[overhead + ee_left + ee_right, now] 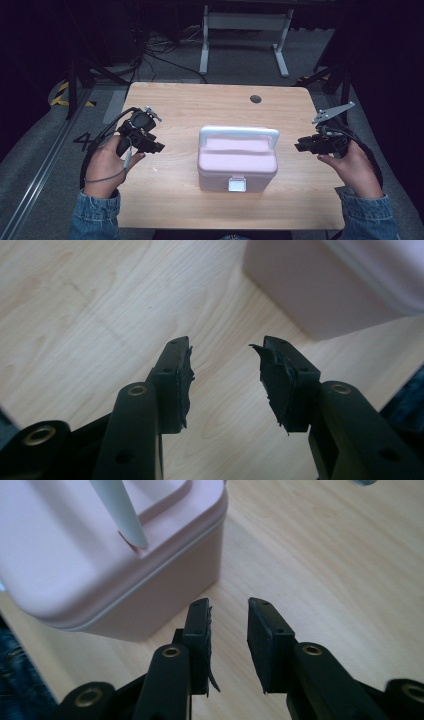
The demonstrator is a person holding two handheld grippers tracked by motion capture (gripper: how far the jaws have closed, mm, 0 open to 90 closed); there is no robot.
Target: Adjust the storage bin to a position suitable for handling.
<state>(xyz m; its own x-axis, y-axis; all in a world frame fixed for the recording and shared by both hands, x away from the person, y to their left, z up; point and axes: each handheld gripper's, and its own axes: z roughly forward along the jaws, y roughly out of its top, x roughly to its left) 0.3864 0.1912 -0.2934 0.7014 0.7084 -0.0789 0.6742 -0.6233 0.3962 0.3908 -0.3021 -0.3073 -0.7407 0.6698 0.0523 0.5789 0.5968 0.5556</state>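
A pink lidded box (237, 165) with a white handle (239, 133) and a white front latch (237, 184) stands at the middle of the wooden table (180, 105). My left gripper (159, 147) hovers to the box's left, open and empty. In the left gripper view the box's side (320, 290) lies ahead and to the right of the gripper (225, 352). My right gripper (299, 147) is held to the right of the box, open with nothing in it. The right gripper view has the box (85, 565) and its handle (120, 512) at upper left, just beyond the gripper (228, 605).
A round cable hole (255, 98) sits near the table's far edge. Beyond the table stand a white desk frame (243, 35) and floor cables (160, 47). Dark stands flank both sides.
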